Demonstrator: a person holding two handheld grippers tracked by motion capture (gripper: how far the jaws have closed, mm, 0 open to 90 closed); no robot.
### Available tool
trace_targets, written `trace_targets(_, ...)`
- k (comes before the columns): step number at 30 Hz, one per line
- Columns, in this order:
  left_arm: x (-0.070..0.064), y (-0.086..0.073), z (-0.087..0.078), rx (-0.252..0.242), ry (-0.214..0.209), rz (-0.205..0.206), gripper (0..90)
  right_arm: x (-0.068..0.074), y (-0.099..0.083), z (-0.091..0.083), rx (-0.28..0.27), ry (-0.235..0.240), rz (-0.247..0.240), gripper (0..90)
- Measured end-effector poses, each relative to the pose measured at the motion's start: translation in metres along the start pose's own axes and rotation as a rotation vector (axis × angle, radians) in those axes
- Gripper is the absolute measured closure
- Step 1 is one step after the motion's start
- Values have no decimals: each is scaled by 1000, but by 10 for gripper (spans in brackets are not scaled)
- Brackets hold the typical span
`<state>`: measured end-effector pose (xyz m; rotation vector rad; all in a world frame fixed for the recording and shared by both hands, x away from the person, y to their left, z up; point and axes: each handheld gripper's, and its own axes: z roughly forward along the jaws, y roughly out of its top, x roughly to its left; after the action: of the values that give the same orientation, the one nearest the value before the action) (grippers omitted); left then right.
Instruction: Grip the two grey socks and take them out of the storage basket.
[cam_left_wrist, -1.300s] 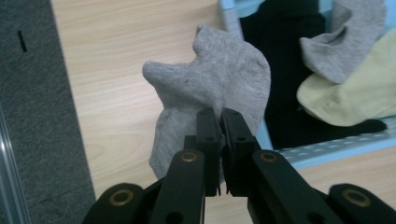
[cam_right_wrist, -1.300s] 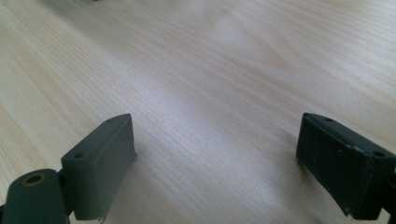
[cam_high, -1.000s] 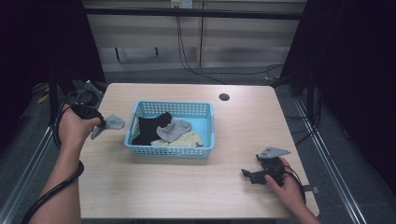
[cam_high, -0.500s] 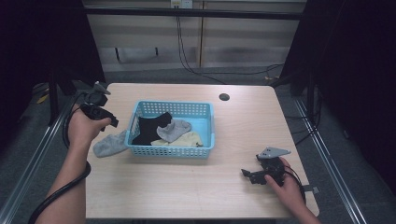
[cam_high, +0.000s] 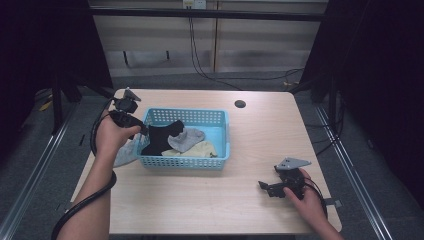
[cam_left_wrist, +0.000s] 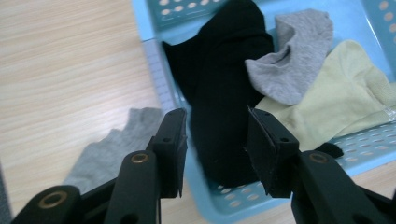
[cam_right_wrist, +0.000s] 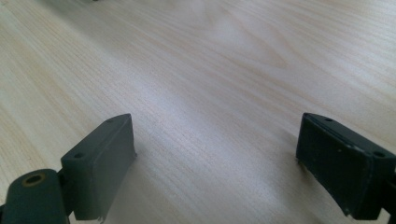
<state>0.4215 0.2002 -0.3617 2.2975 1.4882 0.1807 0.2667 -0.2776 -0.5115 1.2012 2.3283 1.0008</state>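
Note:
A blue plastic basket (cam_high: 186, 162) stands at the table's middle left. In it lie a black sock (cam_high: 160, 137), a grey sock (cam_high: 189, 138) and a pale yellow sock (cam_high: 201, 149). A second grey sock (cam_high: 121, 156) lies flat on the table just left of the basket. My left gripper (cam_high: 142, 131) hovers over the basket's left rim, open, its jaws straddling the black sock (cam_left_wrist: 224, 93) from above without touching it. The grey table sock (cam_left_wrist: 112, 144) shows beside the left jaw. My right gripper (cam_high: 263, 187) rests low on the table at the front right, open (cam_right_wrist: 215, 168) over bare wood.
A small dark round hole (cam_high: 240, 104) sits in the tabletop (cam_high: 260, 140) behind the basket. Cables trail from both grippers. Dark frame posts flank the table, and metal rails run along the floor on each side.
The left gripper let go of the grey sock, which now lies on the table left of the basket, then moved right over the basket's rim. The right gripper stayed put.

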Motion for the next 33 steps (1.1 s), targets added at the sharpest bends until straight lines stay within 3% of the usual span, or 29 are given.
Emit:
trace_targets(22, -41, 20, 37, 18, -64, 71, 520, 0, 0, 0, 1, 0, 1, 109)
trace_targets(33, -59, 27, 55, 20, -69, 95, 457, 0, 0, 0, 0, 0, 0, 109)
